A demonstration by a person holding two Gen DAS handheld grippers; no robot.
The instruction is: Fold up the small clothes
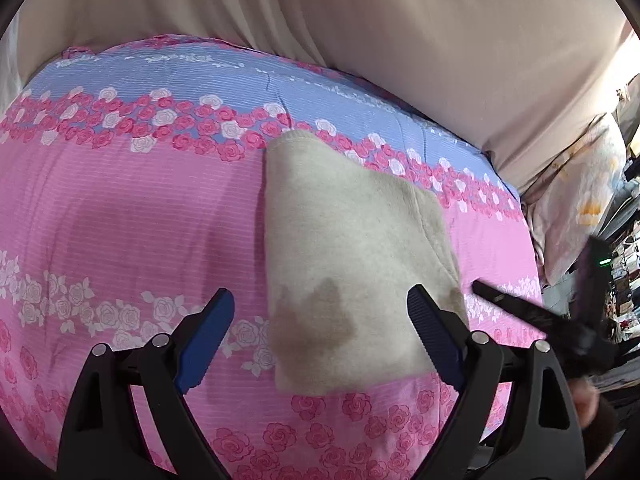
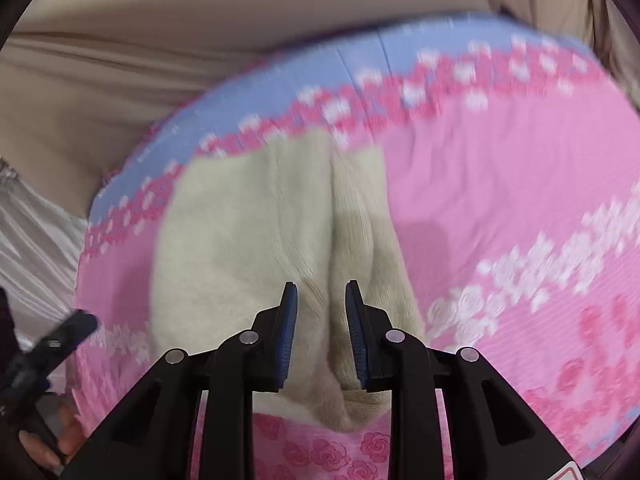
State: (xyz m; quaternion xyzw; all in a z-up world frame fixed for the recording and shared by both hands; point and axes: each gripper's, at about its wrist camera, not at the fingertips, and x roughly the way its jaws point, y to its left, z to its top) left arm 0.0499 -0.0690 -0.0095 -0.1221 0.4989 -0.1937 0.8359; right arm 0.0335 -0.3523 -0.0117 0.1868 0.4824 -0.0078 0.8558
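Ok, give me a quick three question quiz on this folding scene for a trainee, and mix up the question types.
1. True or false: the left tool stands open, gripping nothing.
2. Which has a bunched fold of the cream cloth between its pads? A the left tool, B the right tool.
3. Fill in: the cream cloth lies on a pink and blue sheet printed with ____.

Key: 1 true; 2 B; 3 roses.

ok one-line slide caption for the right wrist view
Right gripper pinching a raised fold of the cream garment on the pink floral bedspread.
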